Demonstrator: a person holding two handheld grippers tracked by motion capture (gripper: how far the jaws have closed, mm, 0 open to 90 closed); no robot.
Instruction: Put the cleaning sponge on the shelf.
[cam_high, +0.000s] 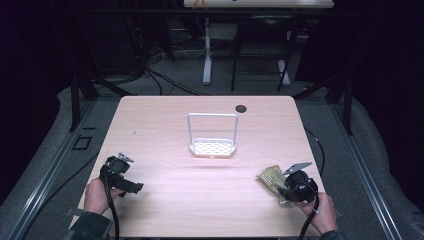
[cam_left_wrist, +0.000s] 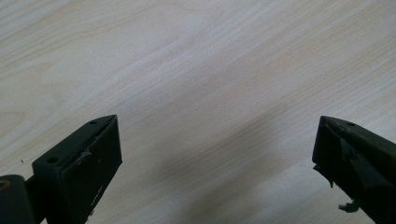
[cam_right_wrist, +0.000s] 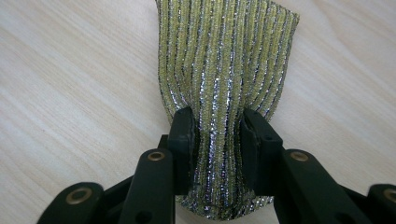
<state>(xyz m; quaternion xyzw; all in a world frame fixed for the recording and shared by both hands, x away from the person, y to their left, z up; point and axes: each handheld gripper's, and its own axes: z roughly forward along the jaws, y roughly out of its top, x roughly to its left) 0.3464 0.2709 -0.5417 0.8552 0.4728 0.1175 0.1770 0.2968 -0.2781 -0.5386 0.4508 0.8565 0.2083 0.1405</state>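
A yellow and silver striped scouring sponge (cam_right_wrist: 224, 70) is pinched at its near end between the jaws of my right gripper (cam_right_wrist: 217, 140). In the high view this sponge (cam_high: 269, 177) sits at the table's front right with the right gripper (cam_high: 287, 189) shut on it. A white wire sponge holder (cam_high: 212, 135) with a perforated tray and a tall hoop stands at the table's middle. My left gripper (cam_high: 131, 186) is at the front left, held over bare wood. Its jaws stand wide apart in the left gripper view, its fingertips (cam_left_wrist: 100, 140) with nothing between them.
The light wooden table (cam_high: 165, 200) has a dark round grommet (cam_high: 241, 108) near its far edge. Beyond the table are the legs of a white desk (cam_high: 206, 65), cables on the floor and black frame posts.
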